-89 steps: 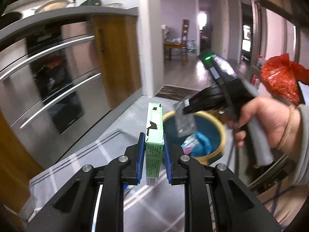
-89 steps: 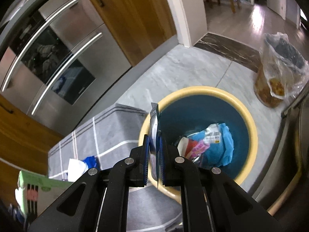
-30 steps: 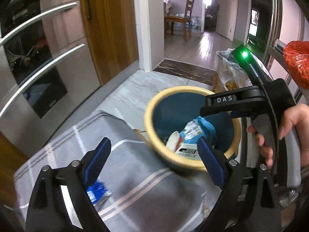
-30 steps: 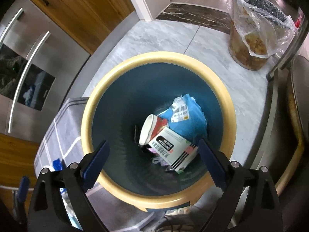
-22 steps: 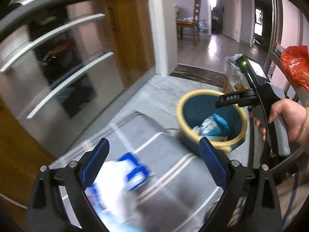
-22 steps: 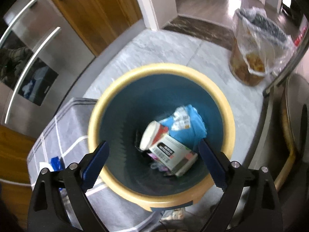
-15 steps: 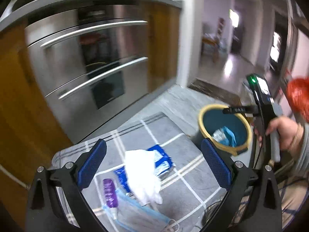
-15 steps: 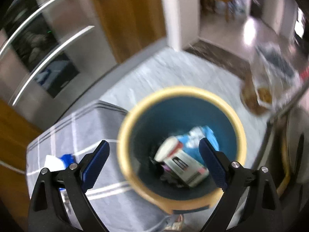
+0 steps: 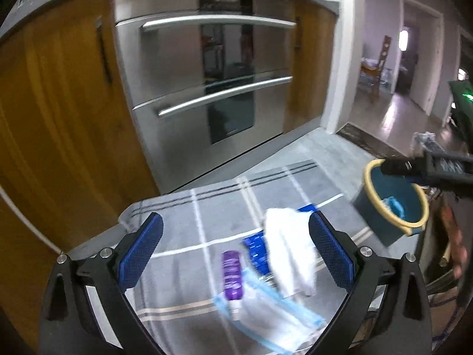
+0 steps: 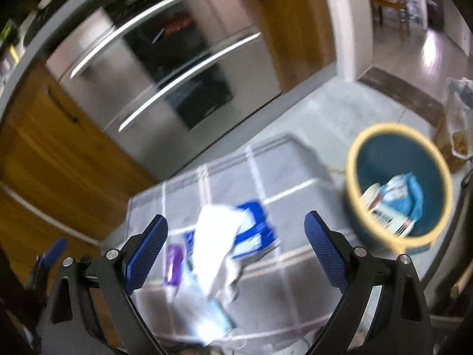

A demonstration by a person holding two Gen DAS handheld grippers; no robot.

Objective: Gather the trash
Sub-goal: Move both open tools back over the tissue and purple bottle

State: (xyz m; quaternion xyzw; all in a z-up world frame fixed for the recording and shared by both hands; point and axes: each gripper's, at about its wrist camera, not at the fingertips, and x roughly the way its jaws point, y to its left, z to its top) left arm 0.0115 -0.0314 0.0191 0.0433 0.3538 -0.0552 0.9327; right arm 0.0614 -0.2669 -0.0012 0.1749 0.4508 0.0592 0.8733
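Left gripper spread wide, nothing between the pads; right gripper also spread, empty. Both hang over the grey cloth, where trash lies: purple tube, white tissue, blue packet. Bin stands just beside the cloth, some trash inside.

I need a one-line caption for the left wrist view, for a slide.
Open left gripper above a grey checked cloth with a purple bottle and white tissue; the bin stands at right.
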